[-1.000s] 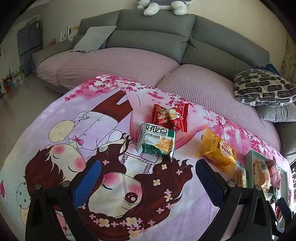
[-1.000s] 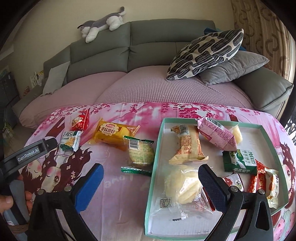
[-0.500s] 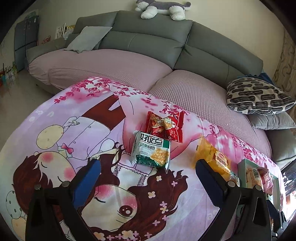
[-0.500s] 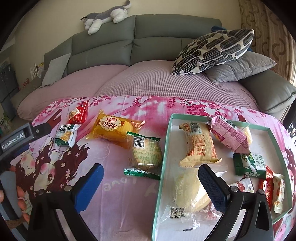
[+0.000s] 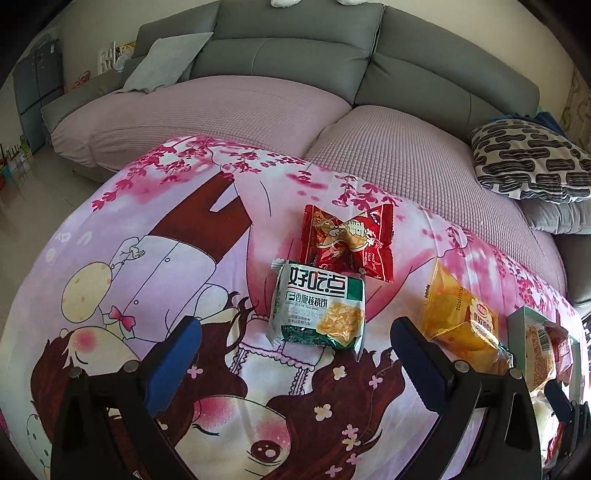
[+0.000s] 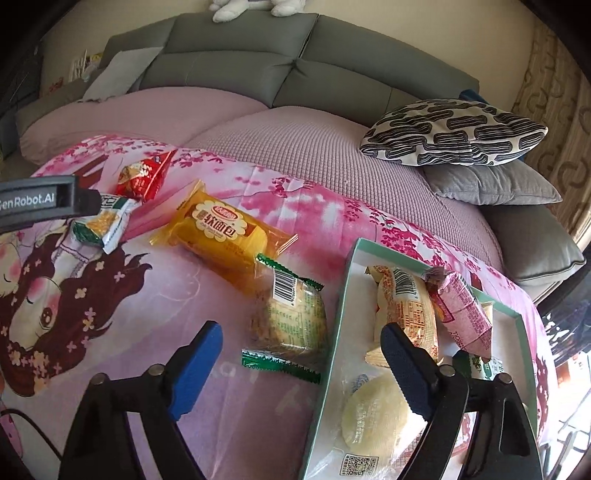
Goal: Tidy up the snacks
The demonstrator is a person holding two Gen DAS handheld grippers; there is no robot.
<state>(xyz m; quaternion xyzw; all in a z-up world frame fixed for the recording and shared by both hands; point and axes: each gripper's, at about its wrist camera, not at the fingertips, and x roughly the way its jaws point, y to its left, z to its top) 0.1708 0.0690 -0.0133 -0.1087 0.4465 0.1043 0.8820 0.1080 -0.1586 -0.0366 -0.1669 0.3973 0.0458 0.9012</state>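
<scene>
Four snacks lay outside the box (image 6: 338, 314) on the cloth: a red pack (image 5: 345, 238), a white-green biscuit pack (image 5: 319, 308) touching it, a yellow bread pack (image 6: 221, 234), and a clear green-edged cake (image 6: 290, 319) just beside the box. Several wrapped snacks lay inside the box.

The plush toy (image 6: 255, 5) on the sofa back is cut off by the top edge in both views; only its paws show. In the left wrist view the box (image 5: 517, 325) at the right edge of the cartoon cloth (image 5: 147, 258) is mostly out of frame. In the right wrist view the left gripper's arm (image 6: 40, 203) hides part of the white-and-green packet (image 6: 105, 225), and the right gripper's finger (image 6: 410, 369) covers part of the pale round bun (image 6: 373, 413). The green carton (image 6: 484, 367) behind it is perhaps a drink; too little shows.
</scene>
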